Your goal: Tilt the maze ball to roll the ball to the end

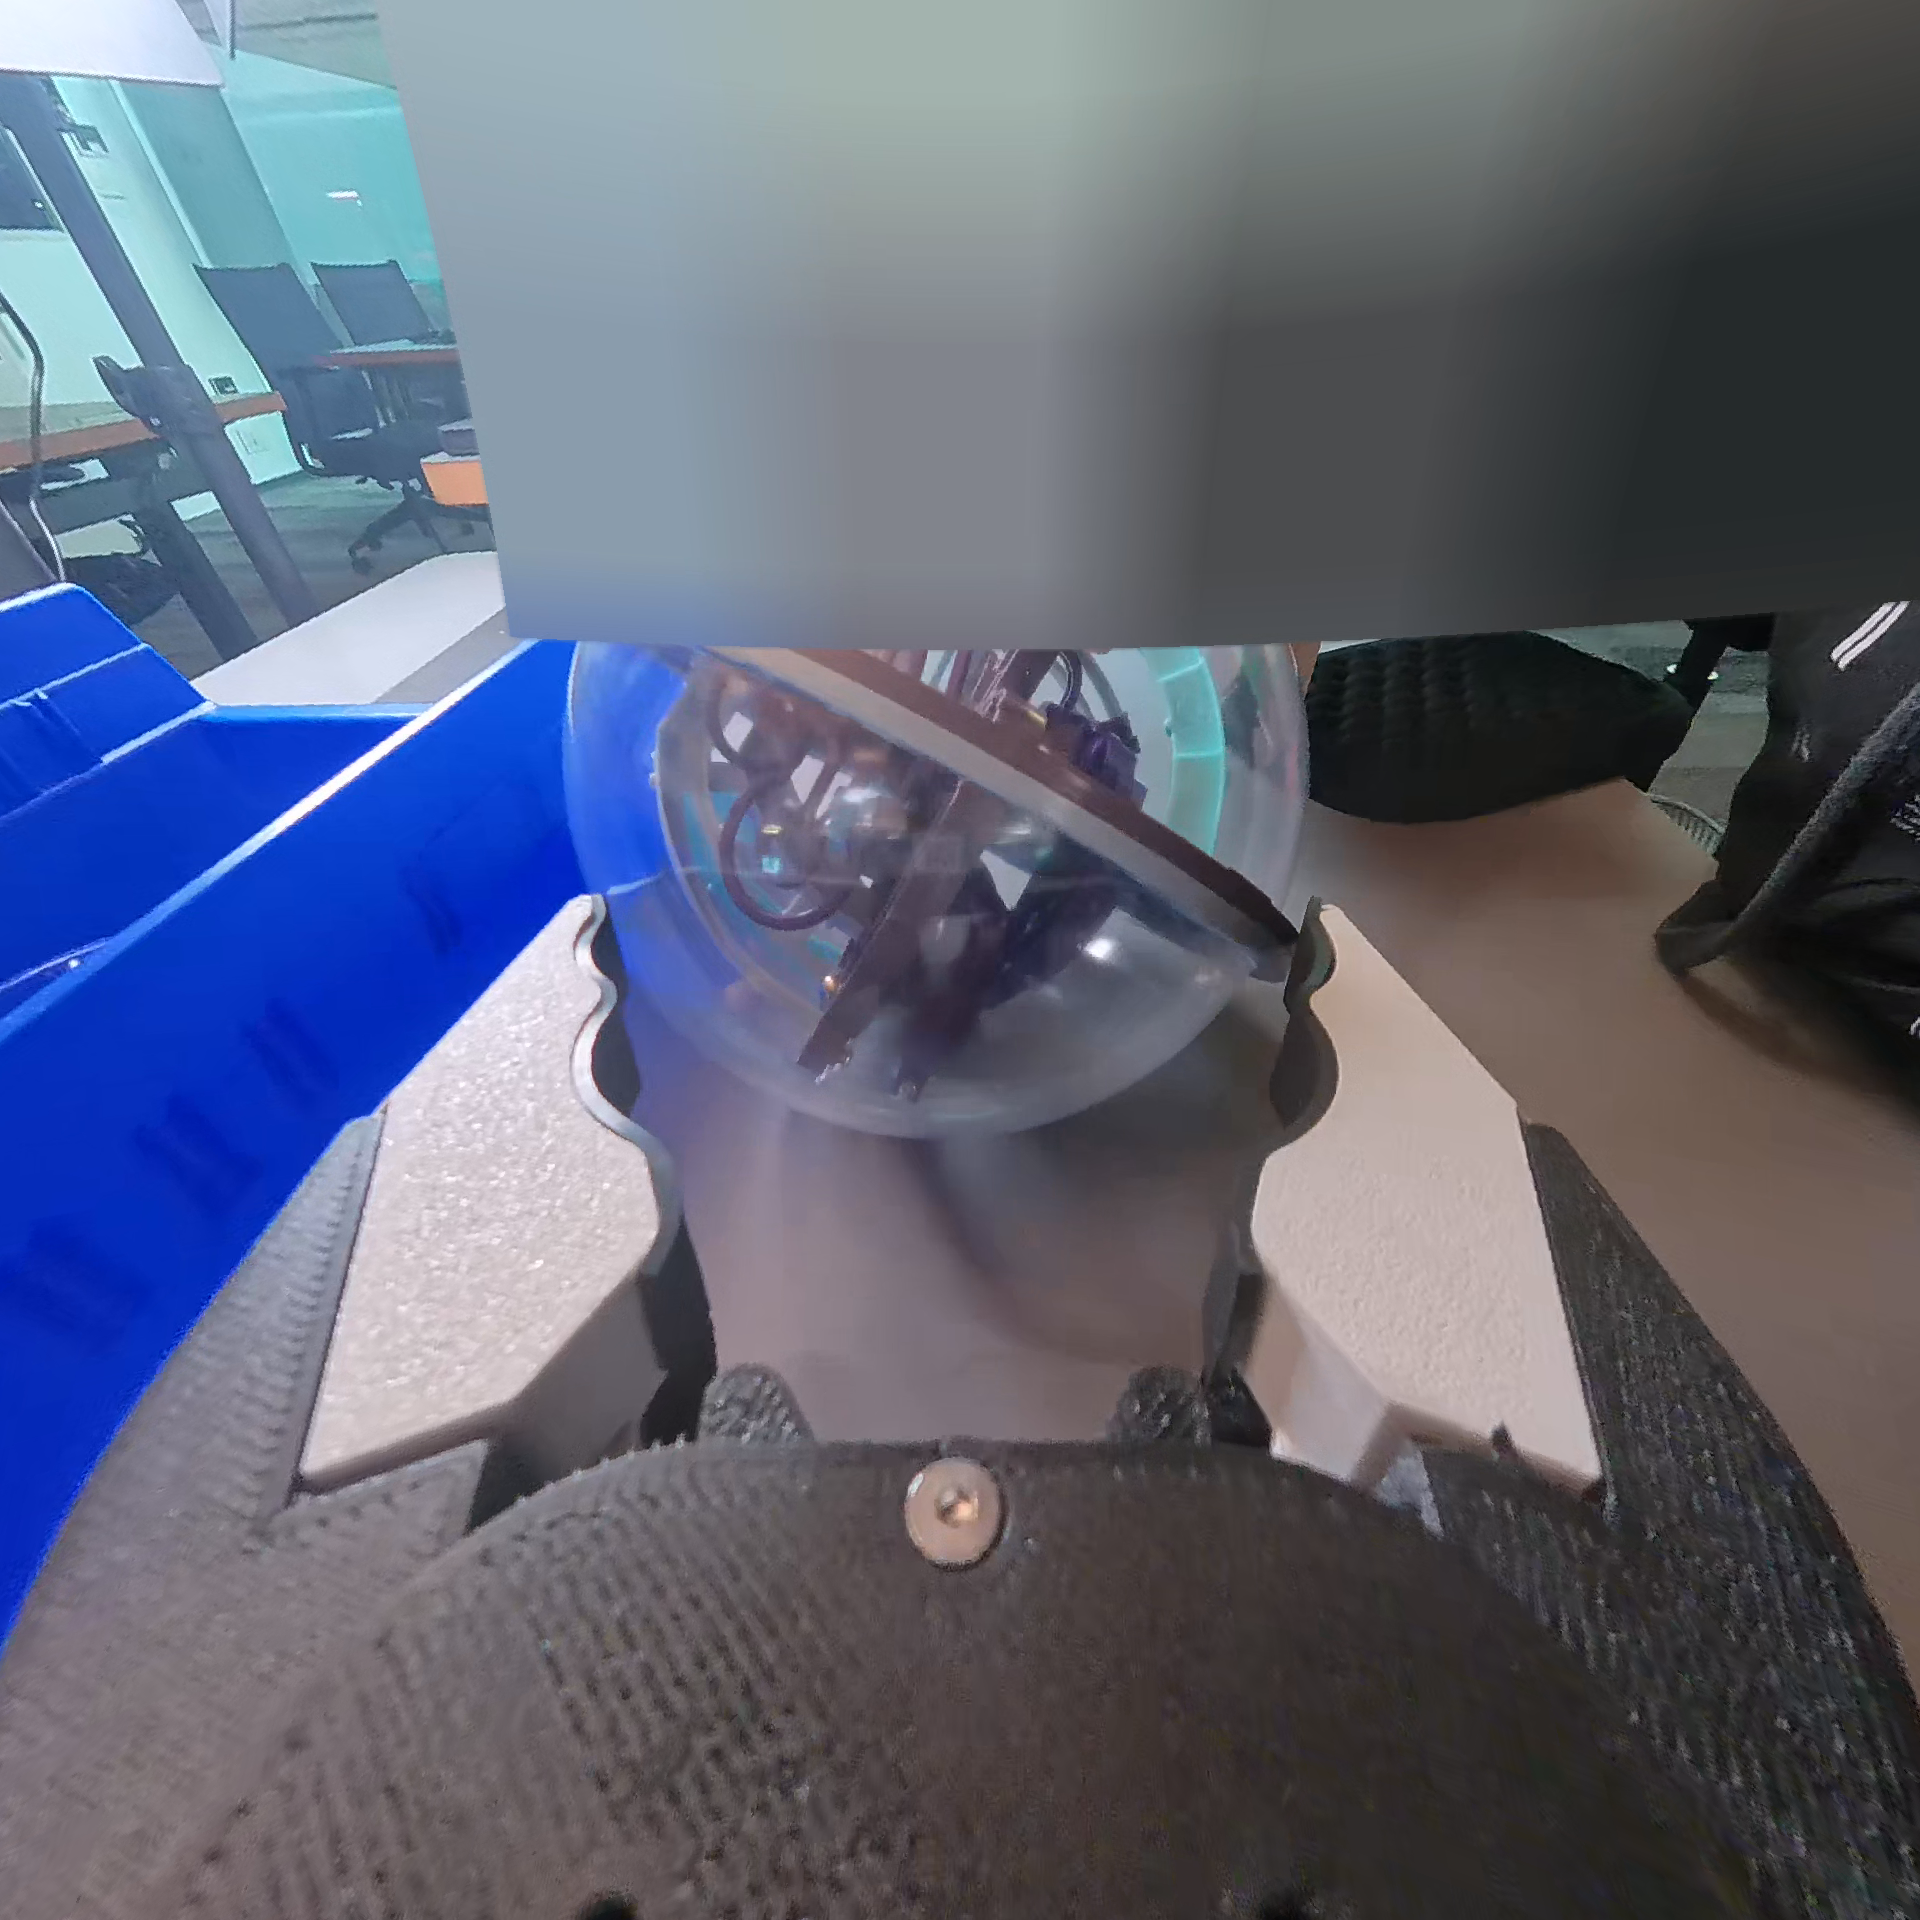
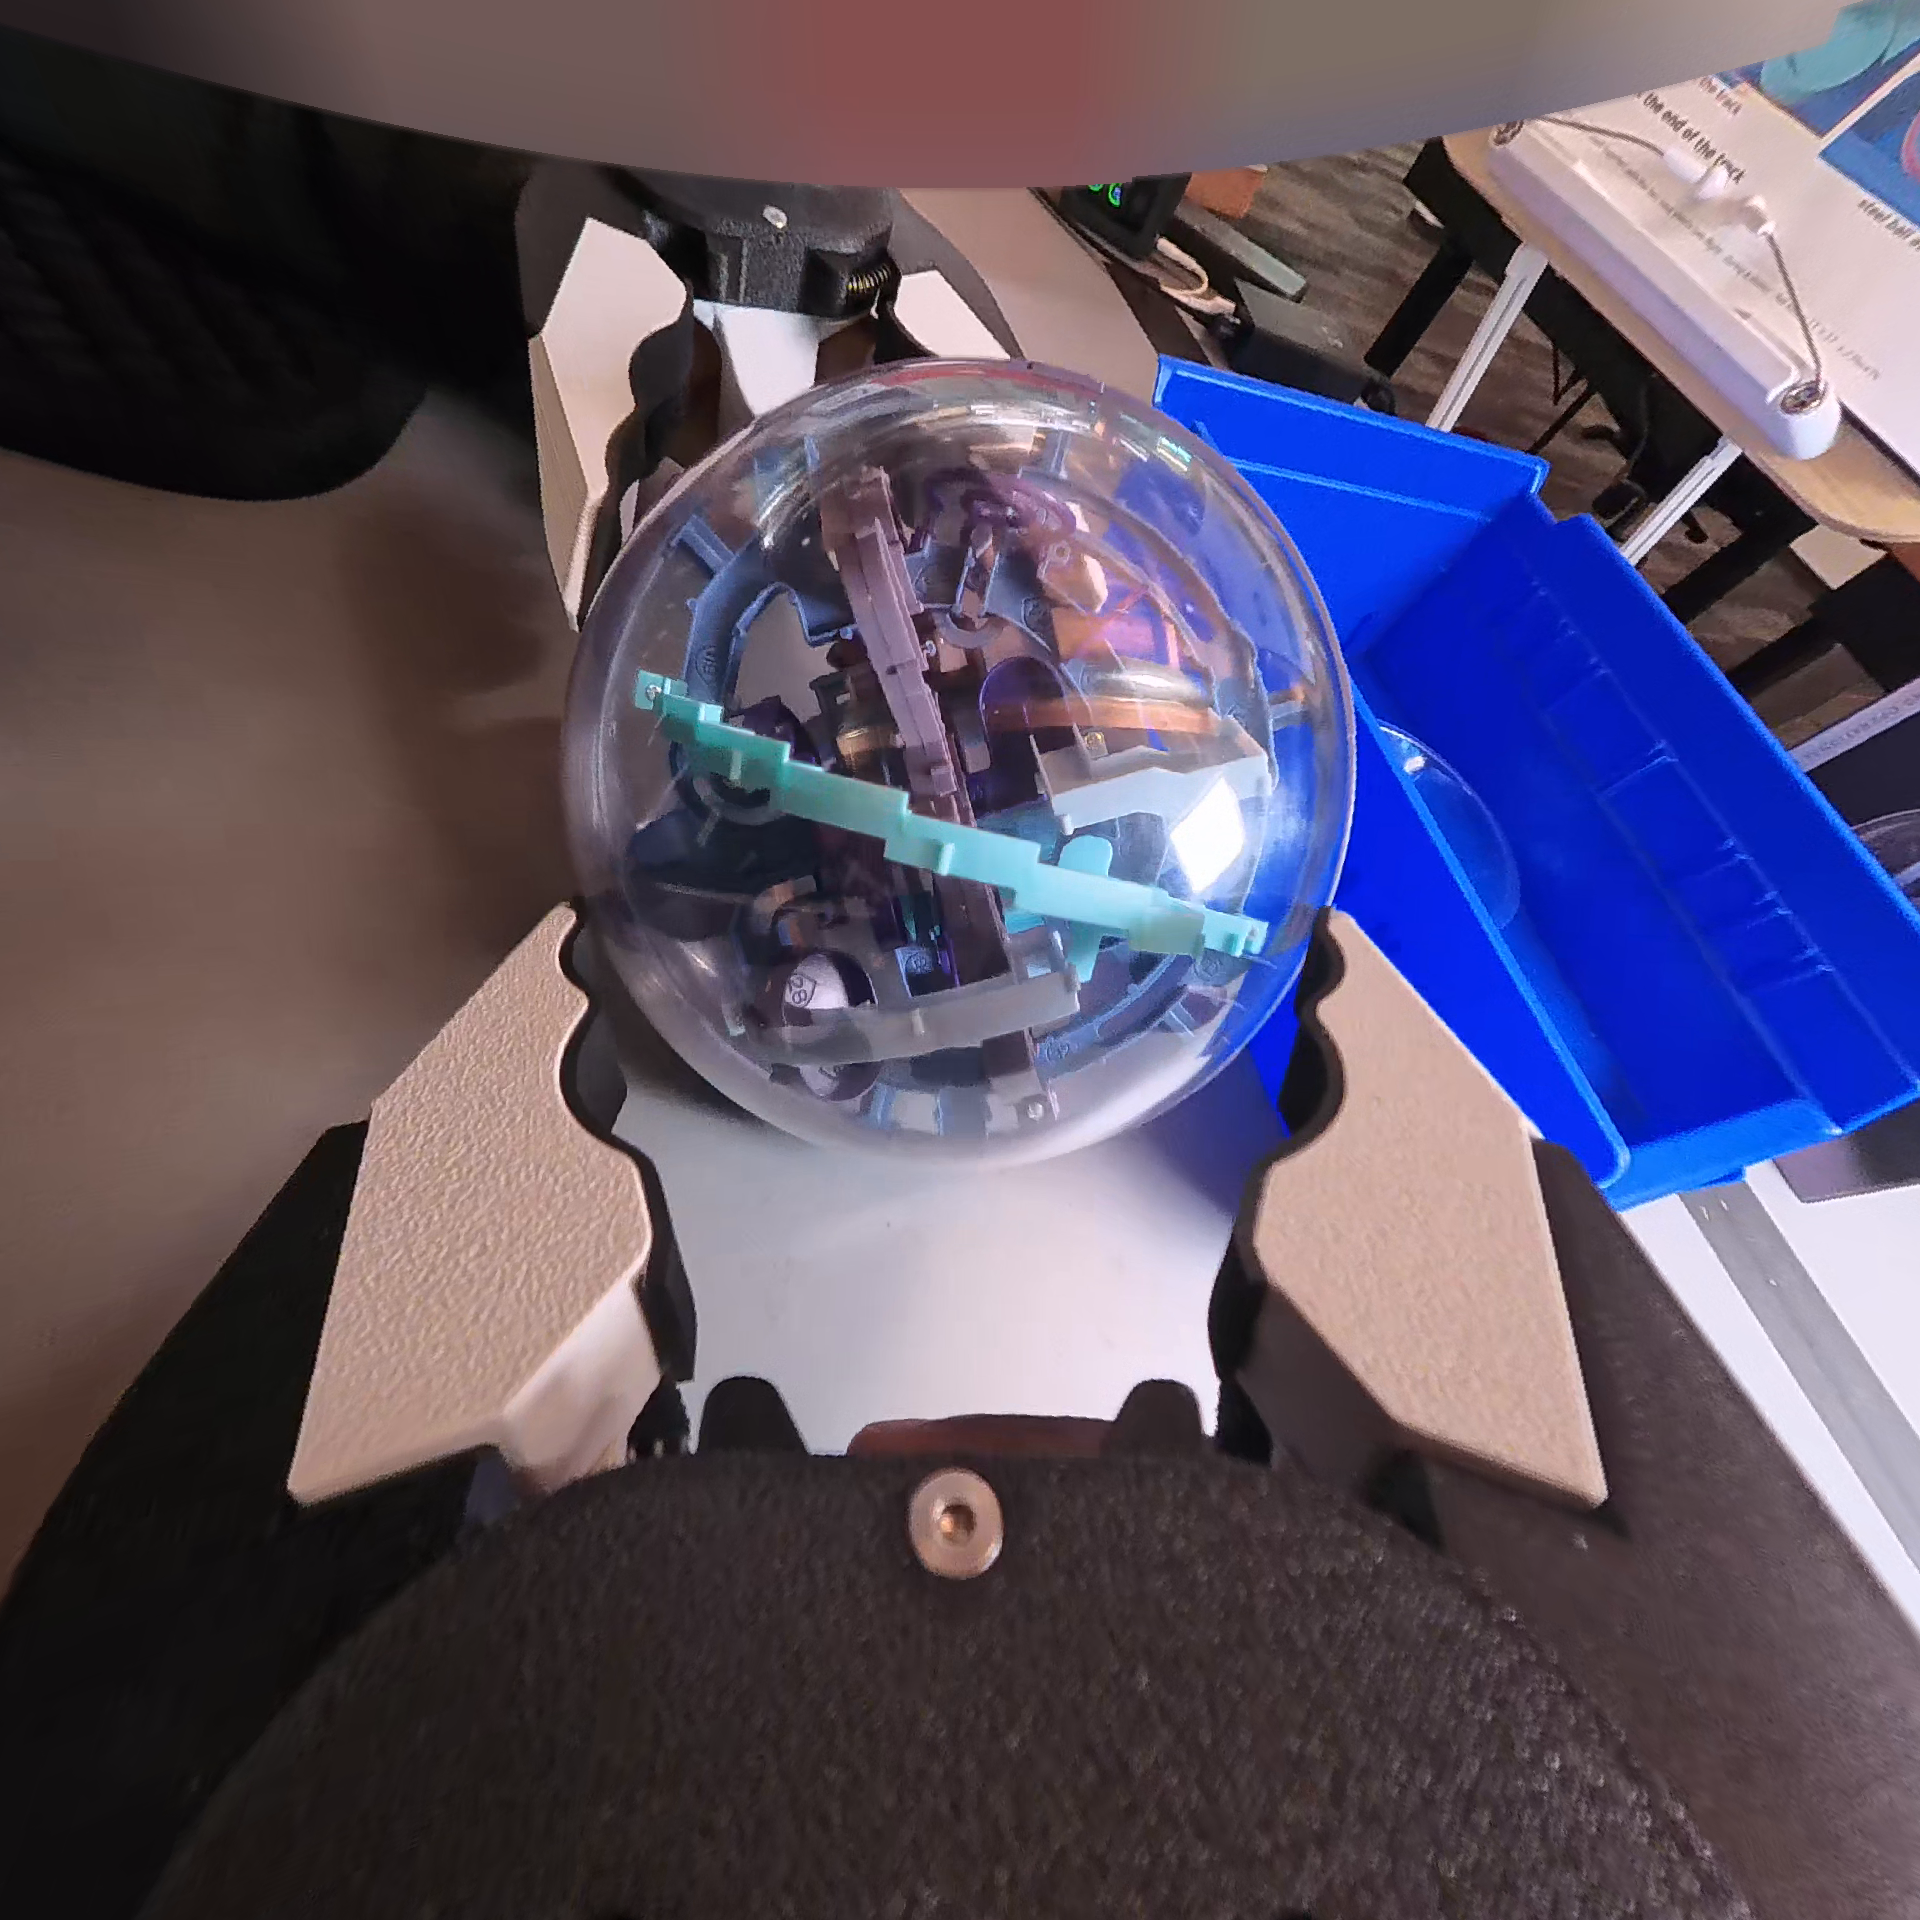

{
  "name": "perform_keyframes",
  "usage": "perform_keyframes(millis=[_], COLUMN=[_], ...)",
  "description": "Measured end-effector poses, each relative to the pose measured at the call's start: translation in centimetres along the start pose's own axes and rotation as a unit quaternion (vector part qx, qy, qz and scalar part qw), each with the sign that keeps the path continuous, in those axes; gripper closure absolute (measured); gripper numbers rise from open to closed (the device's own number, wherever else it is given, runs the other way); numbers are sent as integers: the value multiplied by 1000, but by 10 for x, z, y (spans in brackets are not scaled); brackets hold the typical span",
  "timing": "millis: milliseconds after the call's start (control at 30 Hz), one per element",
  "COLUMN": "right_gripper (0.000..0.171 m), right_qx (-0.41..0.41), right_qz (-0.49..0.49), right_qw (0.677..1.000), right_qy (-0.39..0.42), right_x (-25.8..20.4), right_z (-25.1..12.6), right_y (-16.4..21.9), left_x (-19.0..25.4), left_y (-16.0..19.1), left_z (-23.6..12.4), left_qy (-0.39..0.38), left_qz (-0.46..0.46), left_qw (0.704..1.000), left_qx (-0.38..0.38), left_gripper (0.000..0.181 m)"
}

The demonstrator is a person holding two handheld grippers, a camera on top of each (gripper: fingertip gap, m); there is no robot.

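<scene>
Here, the maze ball (image 2: 956,758) is gripped between the tips of the right gripper (image 2: 951,940), whose jaws are spread wide and pressed against both sides of the clear sphere. From the opposite side it is also clasped by the left gripper (image 1: 951,935), its jaws likewise parted to the ball's width and touching the shell. A teal stepped track (image 2: 956,842) is seen slanting across the inside, among purple and grey tracks; the small rolling ball cannot be made out. The sphere is held raised above the pale surface (image 2: 935,1278). Just beside it, a blue bin (image 2: 1621,831) is set near the surface's edge. Office chairs (image 1: 343,384) are visible beyond.
</scene>
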State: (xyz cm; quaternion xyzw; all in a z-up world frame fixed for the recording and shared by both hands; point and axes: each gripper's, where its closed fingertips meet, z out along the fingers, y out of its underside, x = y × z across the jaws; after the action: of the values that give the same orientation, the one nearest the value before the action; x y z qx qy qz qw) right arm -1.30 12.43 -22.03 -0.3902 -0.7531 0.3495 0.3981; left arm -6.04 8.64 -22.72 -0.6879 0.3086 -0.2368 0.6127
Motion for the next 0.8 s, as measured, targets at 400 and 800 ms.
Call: perform_keyframes(millis=[400,800], right_gripper=[42,45], right_qx=[30,62], right_qz=[-1,-25], right_qw=[1000,997], right_qy=[8,32], right_x=[-2,-9], right_z=[5,9], right_y=[-16,-31], left_x=[-1,0], left_y=[14,15], left_z=[-7,-16], left_qy=[12,8], left_qz=[-14,28], left_qw=[999,996], left_qx=[-51,-80], left_gripper=[59,58])
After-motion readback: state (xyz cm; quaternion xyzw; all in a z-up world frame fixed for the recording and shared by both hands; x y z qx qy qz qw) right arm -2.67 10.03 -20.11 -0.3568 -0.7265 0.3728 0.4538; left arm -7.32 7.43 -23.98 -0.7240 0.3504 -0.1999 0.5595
